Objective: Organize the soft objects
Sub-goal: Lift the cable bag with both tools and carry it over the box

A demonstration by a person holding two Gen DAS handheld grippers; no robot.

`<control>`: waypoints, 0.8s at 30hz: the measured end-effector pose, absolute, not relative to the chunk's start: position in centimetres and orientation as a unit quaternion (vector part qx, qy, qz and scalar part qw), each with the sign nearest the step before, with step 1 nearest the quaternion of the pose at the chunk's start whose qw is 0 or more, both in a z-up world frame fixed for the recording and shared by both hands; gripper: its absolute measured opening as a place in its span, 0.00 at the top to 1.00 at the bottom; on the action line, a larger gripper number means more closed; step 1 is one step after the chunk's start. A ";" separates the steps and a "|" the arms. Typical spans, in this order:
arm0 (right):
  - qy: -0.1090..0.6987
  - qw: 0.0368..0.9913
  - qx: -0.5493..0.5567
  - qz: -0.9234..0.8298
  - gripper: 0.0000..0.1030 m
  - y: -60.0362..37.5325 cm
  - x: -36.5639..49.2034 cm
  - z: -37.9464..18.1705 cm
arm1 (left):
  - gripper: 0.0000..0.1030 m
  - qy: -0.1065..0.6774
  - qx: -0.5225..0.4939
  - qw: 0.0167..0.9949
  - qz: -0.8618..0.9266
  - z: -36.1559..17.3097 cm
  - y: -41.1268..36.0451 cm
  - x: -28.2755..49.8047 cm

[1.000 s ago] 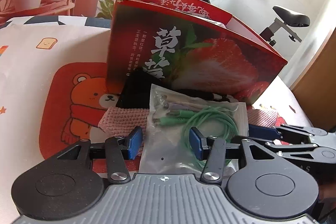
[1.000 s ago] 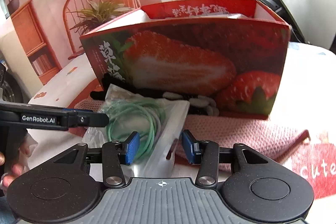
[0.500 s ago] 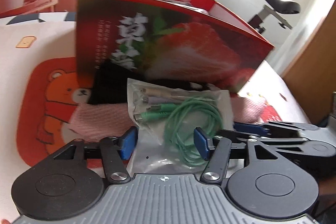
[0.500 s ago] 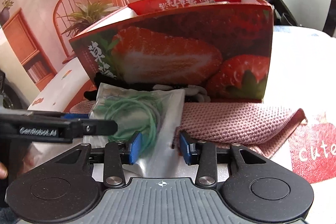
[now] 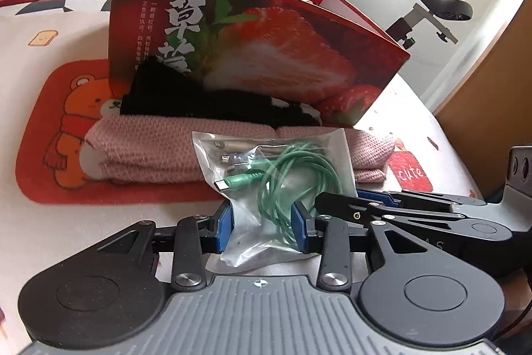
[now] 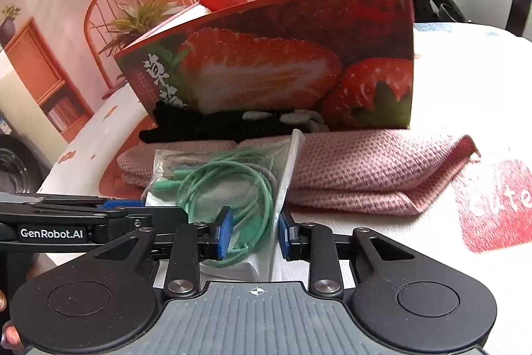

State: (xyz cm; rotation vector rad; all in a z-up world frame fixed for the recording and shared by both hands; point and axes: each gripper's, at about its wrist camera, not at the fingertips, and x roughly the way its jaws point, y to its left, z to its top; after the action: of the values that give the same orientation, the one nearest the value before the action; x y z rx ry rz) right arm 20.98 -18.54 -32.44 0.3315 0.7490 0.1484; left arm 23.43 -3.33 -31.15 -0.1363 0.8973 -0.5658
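On the pink towel's (image 5: 156, 152) front edge, before the strawberry box (image 5: 266, 55), your cable bag (image 5: 282, 168) sits pinched by both closing grippers, left gripper (image 5: 262, 230) and right gripper (image 6: 254, 233). Step: grasp. Next: lift together, keeping level.

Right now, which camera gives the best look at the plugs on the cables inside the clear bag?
The left wrist view: the clear bag faces it nearly flat, so the plugs show plainly. The right wrist view sees the bag bunched and folded, with the green cable coil clear but the plugs small and half hidden.
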 end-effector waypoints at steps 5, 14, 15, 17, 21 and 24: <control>0.354 0.920 0.148 0.073 0.79 -18.3 19.7 -31.7 | 0.65 0.422 -0.067 0.865 -0.265 -30.6 -3.2 22.0; 0.291 0.943 0.139 0.086 0.79 -18.6 19.1 -27.9 | 0.65 0.364 -0.067 0.891 -0.264 -25.9 -2.6 21.6; 0.283 0.945 0.138 0.088 0.79 -18.6 19.3 -27.2 | 0.65 0.357 -0.066 0.893 -0.265 -25.3 -2.6 21.8; 0.267 0.950 0.133 0.090 0.79 -18.7 19.6 -25.9 | 0.65 0.344 -0.065 0.898 -0.268 -23.8 -2.6 22.3; 0.241 0.958 0.123 0.093 0.79 -19.1 20.6 -23.1 | 0.65 0.323 -0.063 0.904 -0.273 -21.4 -2.8 23.7; 0.225 0.962 0.123 0.094 0.80 -19.6 21.9 -21.3 | 0.65 0.308 -0.064 0.908 -0.276 -19.5 -3.0 25.1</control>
State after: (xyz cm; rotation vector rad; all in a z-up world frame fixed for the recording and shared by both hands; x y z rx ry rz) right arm 21.89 -19.63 -21.26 0.2483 0.4560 0.1907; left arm 25.15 -2.96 -19.54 -0.1321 0.6359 -0.5693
